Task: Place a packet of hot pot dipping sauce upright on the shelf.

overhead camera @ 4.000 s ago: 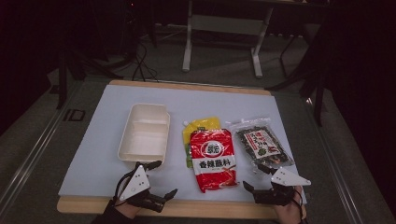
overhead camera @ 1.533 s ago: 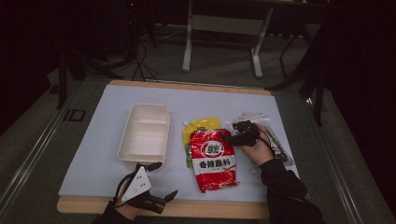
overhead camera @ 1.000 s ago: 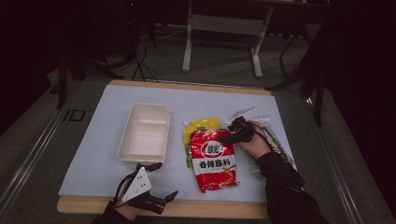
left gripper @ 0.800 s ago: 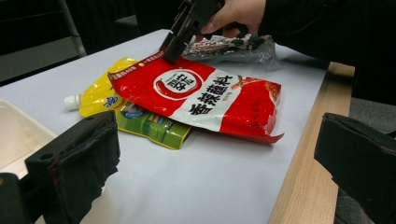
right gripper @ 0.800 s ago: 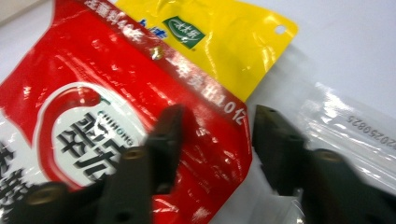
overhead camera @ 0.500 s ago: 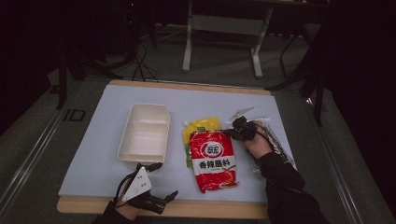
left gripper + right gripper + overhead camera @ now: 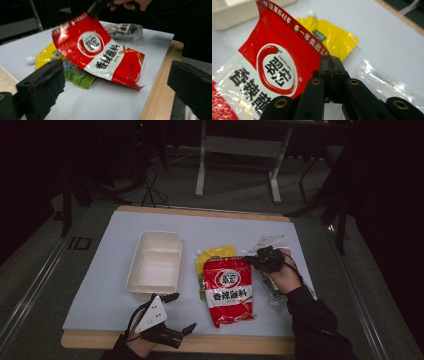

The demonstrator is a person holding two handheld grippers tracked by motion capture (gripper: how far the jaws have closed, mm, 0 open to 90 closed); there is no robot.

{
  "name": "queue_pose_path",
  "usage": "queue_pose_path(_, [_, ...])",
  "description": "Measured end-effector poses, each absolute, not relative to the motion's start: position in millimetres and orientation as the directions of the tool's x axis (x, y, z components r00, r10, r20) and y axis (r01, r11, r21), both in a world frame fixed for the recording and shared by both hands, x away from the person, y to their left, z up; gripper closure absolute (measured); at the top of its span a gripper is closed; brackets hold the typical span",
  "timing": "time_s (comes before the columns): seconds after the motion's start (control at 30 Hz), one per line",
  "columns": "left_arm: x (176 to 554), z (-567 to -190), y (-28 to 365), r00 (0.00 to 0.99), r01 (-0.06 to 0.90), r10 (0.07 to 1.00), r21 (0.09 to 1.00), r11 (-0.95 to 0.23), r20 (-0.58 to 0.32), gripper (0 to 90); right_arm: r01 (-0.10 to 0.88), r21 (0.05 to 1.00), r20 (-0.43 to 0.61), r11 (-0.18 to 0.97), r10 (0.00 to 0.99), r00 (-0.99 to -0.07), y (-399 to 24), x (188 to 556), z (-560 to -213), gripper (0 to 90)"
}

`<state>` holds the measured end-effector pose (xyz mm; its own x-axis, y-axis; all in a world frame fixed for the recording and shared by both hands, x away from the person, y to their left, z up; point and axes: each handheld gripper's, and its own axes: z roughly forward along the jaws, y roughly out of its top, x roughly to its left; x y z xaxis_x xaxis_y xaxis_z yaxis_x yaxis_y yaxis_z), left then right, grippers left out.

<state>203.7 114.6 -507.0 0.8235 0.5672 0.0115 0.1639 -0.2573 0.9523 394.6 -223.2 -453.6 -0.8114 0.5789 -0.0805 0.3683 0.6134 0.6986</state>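
- Pinching the top right corner of the glossy red and white plastic sauce packet point(image 7: 227, 290), our right gripper point(image 7: 253, 261) has just drawn its jaws together, and they are now clamped flat on the packet's edge, as the right gripper view point(image 7: 331, 65) makes plain.
- We see the packet's gripped end raised off the counter point(image 7: 100, 285) in the left gripper view point(image 7: 97, 52), while its lower end rests on the pale sheet near the front wooden edge.
- Under the packet's top left part we find a yellow spouted pouch point(image 7: 215, 255), its white cap pointing toward the cream two-compartment plastic tray point(image 7: 155, 262).
- We note that the tray stands just left of the pouch, apart from it.
- To the right of the red packet lies a clear bag of dark contents point(image 7: 123, 30), partly under our right hand point(image 7: 282, 275).
- Our left gripper point(image 7: 177, 317) rests at the front edge of the counter, below the tray; its jaws stand wide apart with nothing between them, as the left gripper view shows.
- We see the red packet lying between the two grippers, well apart from the left one.
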Motion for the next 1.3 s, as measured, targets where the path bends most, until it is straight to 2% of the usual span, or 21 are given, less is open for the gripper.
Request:
queue_pose_path(0.2, [210.2,-495.6,111.4,0.81,0.211,0.586,0.942,-0.262,-0.019,3.0,0.309,0.738,-0.105,0.6,0.555,-0.825,-228.4,373.8,-429.8,89.8])
queue_pose_path(0.53, [234.7,-488.4,100.6,0.821,0.227,0.571,0.926,-0.301,-0.016,3.4,0.204,0.783,-0.161,0.587,0.508,-0.846,-235.1,329.5,-397.3,89.8])
queue_pose_path(0.73, [251.4,-483.6,91.3,0.832,0.237,0.554,0.915,-0.326,-0.018,9.0,0.16,0.803,-0.177,0.574,0.485,-0.856,-238.5,307.9,-384.3,89.8])
queue_pose_path(0.8, [255.6,-482.1,87.7,0.843,0.226,0.538,0.921,-0.319,-0.021,17.3,0.143,0.808,-0.181,0.571,0.472,-0.863,-239.2,300.4,-381.3,89.8])
queue_pose_path(0.83, [257.8,-481.3,85.1,0.854,0.222,0.52,0.922,-0.318,-0.027,17.5,0.14,0.81,-0.182,0.569,0.472,-0.863,-239.5,298.2,-380.5,89.8])
queue_pose_path(0.97, [269.4,-481.4,72.0,0.879,0.235,0.474,0.918,-0.319,-0.06,31.0,0.12,0.816,-0.186,0.566,0.452,-0.872,-240.3,288.9,-377.9,89.8])
queue_pose_path(1.3, [277.7,-472.7,48.6,0.913,0.199,0.402,0.931,-0.305,-0.063,63.6,0.098,0.819,-0.197,0.565,0.438,-0.877,-241.8,278.8,-372.5,89.8])
